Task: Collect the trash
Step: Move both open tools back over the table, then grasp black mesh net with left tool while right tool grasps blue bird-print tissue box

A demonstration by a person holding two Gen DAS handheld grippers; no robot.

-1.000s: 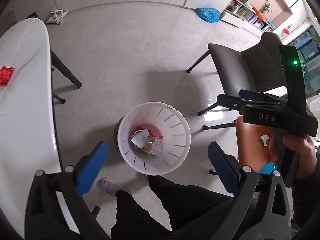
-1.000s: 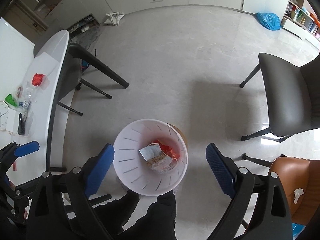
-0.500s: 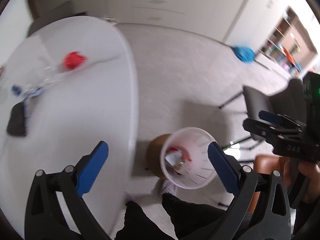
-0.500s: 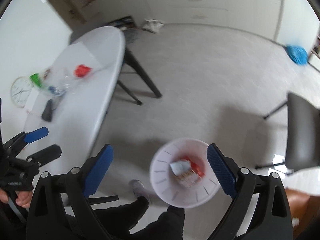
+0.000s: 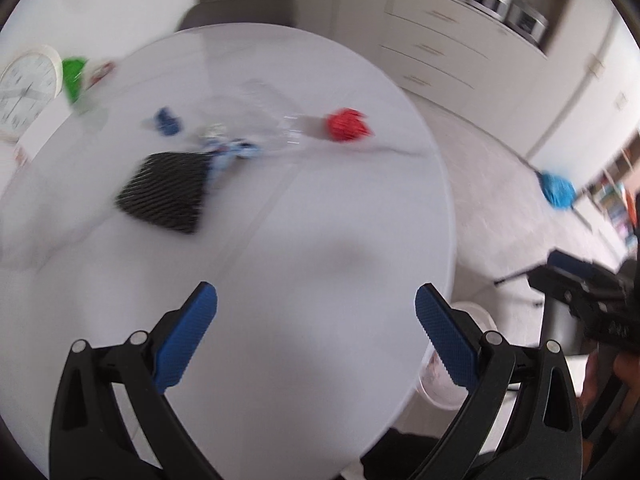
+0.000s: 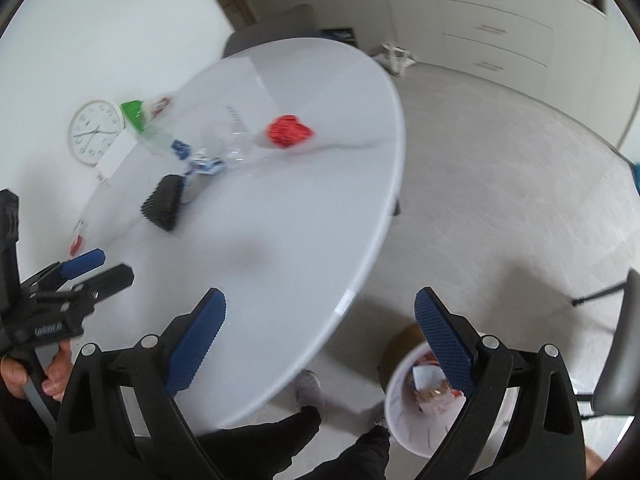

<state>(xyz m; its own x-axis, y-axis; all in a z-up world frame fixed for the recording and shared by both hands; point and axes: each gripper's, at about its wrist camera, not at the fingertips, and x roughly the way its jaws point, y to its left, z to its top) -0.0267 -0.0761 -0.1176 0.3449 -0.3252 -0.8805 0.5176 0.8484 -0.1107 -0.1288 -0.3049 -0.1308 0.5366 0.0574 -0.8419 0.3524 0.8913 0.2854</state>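
Trash partly binned (image 6: 424,396); red wad (image 5: 347,125) remains on the surface (image 5: 300,240) ahead of my wide-open, empty left gripper (image 5: 316,336) and right gripper (image 6: 320,336).

both wrist views look down from above, sharing the white table (image 5: 320,240)
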